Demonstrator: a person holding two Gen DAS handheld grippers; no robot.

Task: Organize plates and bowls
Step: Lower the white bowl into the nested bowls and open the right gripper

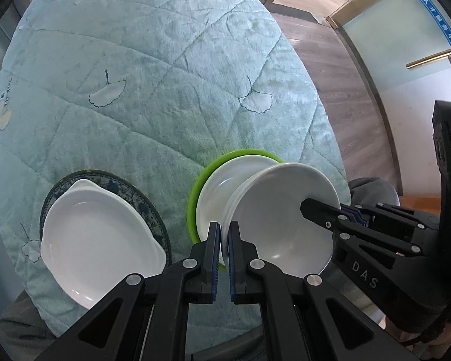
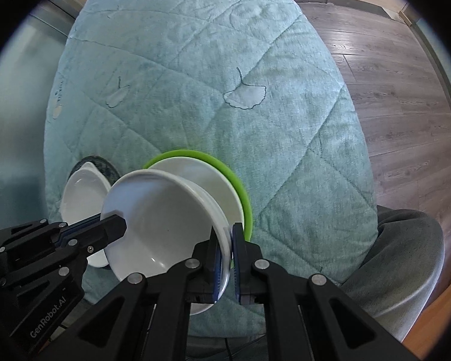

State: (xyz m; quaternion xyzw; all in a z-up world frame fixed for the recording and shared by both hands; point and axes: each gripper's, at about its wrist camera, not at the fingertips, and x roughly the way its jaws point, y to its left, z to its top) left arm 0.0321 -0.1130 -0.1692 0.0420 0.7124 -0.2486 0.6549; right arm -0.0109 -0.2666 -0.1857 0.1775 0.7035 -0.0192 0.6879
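A white bowl [image 1: 273, 219] is held in the air between both grippers, over a white plate [image 1: 228, 180] that lies on a green plate [image 1: 195, 192]. My left gripper [image 1: 224, 234] is shut on the bowl's left rim. My right gripper [image 2: 227, 240] is shut on the bowl's right rim; the bowl [image 2: 159, 222] fills the right wrist view's centre. The right gripper [image 1: 324, 213] also shows in the left wrist view, the left gripper [image 2: 105, 228] in the right. A white eared dish [image 1: 99, 246] sits on a dark blue patterned plate [image 1: 141, 198] to the left.
Everything rests on a teal quilted cloth [image 1: 153, 90] with leaf outlines covering a round table. Wooden floor [image 1: 333, 69] lies to the right, with a glass door [image 1: 406, 30] beyond. A grey chair [image 2: 406, 255] stands at the table's right edge.
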